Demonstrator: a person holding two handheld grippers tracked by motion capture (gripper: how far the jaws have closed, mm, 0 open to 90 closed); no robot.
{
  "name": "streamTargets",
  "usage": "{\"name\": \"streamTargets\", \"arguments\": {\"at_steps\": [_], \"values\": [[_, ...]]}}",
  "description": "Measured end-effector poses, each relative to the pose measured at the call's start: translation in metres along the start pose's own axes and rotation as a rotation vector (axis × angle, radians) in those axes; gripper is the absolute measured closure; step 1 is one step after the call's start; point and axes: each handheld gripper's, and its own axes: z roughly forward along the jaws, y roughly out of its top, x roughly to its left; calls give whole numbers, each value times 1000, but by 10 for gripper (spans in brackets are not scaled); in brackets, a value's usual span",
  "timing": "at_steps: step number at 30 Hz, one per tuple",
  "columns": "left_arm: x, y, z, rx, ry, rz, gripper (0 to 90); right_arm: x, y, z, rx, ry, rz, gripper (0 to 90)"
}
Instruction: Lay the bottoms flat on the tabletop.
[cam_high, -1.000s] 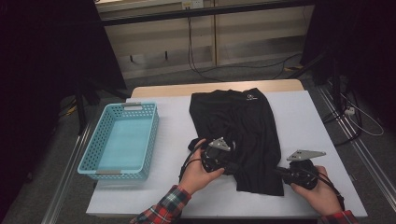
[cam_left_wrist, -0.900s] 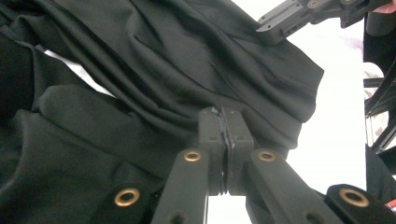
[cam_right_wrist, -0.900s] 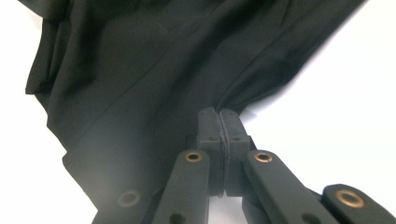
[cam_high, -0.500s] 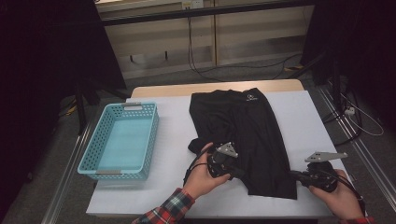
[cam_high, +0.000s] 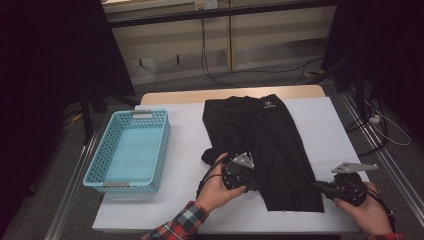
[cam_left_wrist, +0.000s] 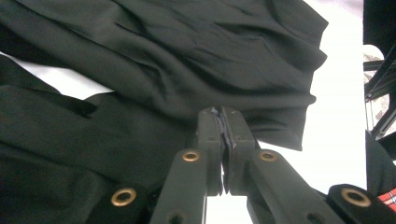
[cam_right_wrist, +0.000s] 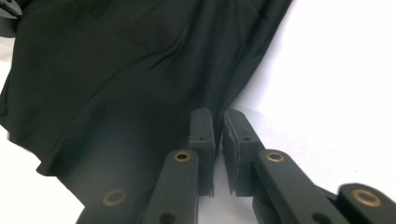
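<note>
Folding step: black synthetic shorts (cam_high: 265, 150) lie flat at tabletop centre, light-blue perforated plastic basket (cam_high: 131, 150) at 9 o'clock of them. My left gripper (cam_left_wrist: 222, 122) is clenched on a cloth fold at the near-left hem. My right gripper (cam_right_wrist: 218, 122), at the shorts' 4 o'clock corner, has its jaws just cracking apart, nothing between them. Next, I judge: regrip that corner and fold.

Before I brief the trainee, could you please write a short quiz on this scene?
1. True or false: the blue basket holds folded clothes.
2. In the high view, on which side of the black garment does the basket stand?
3. The garment lies: A) in the basket, B) spread on the white table, C) on the floor.
Key: 1 false, it is empty; 2 left; 3 B.
</note>
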Motion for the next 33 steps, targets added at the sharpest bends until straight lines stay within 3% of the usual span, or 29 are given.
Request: {"name": "streamTargets", "arguments": {"at_steps": [7, 9, 12, 14, 17, 20, 22, 26, 27, 30, 33], "values": [[2, -2, -3, 11, -3, -3, 896, -1, -2, 2, 5, 2, 8, 866], [0, -1, -5, -15, -13, -11, 887, -1, -1, 1, 8, 0, 6, 900], [-3, 2, -5, -68, -46, -23, 785, -3, -1, 0, 16, -4, 7, 900], [-6, 3, -1, -83, -39, -2, 700, -4, -1, -2, 26, -15, 9, 900], [-10, 2, 8, -36, -53, 45, 676, -6, -1, -2, 29, -32, 17, 900], [-16, 0, 18, -10, -71, 55, 670, -8, 0, -5, 23, -42, 22, 900], [-19, -1, 23, 7, -80, 58, 684, -10, -1, -7, 3, -25, 37, 900], [-25, -2, 29, -11, -84, 77, 697, -11, -4, -6, 12, -22, 39, 900], [-25, -2, 29, -2, -81, 97, 740, -11, -5, -6, 14, -24, 38, 900], [-28, -1, 30, 21, -73, 101, 886, -12, -6, -7, 4, -20, 44, 900], [-30, 2, 29, 47, -70, 111, 900, -13, -6, -8, -1, -18, 51, 900]]}}
